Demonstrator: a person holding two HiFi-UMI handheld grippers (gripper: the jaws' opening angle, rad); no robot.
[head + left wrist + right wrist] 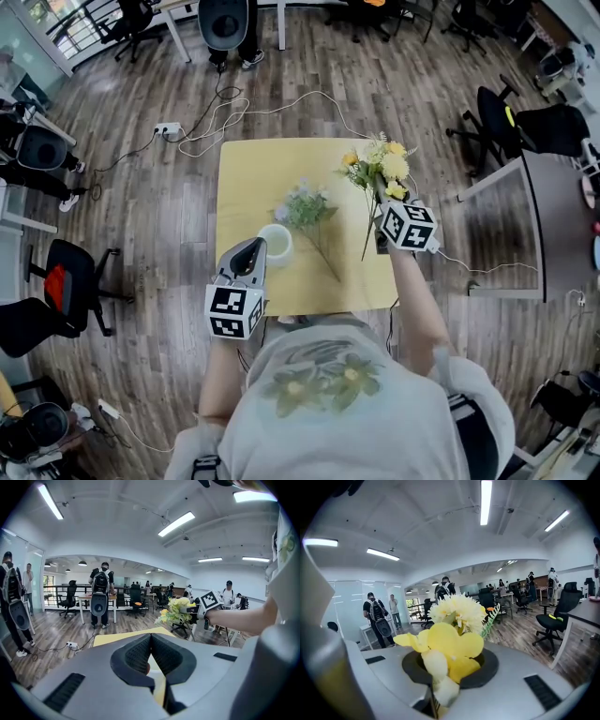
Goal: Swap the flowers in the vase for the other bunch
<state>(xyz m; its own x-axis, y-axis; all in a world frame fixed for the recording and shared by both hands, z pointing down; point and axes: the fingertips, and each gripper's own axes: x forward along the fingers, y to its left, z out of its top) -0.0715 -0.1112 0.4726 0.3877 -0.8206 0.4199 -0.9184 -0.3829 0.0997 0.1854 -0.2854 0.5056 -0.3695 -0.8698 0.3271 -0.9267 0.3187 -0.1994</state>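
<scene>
The right gripper (384, 208) is clamped on the yellow flower bunch (380, 167), held up right of the white vase (288, 243), a pale flower bunch (306, 208) lying between them, while the left gripper (251, 247), jaws together and empty, sits just left of the vase.

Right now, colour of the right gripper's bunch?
The bunch is yellow and cream; right gripper view.

Vase (275, 243) on bench (246, 178), near front-left corner. Loose bunch (307, 208) lies mid-bench, just right of vase. Second bunch (380, 169) above right edge, in right hand-held gripper (384, 214). Left hand-held gripper (251, 251) over front edge, beside vase.
</scene>
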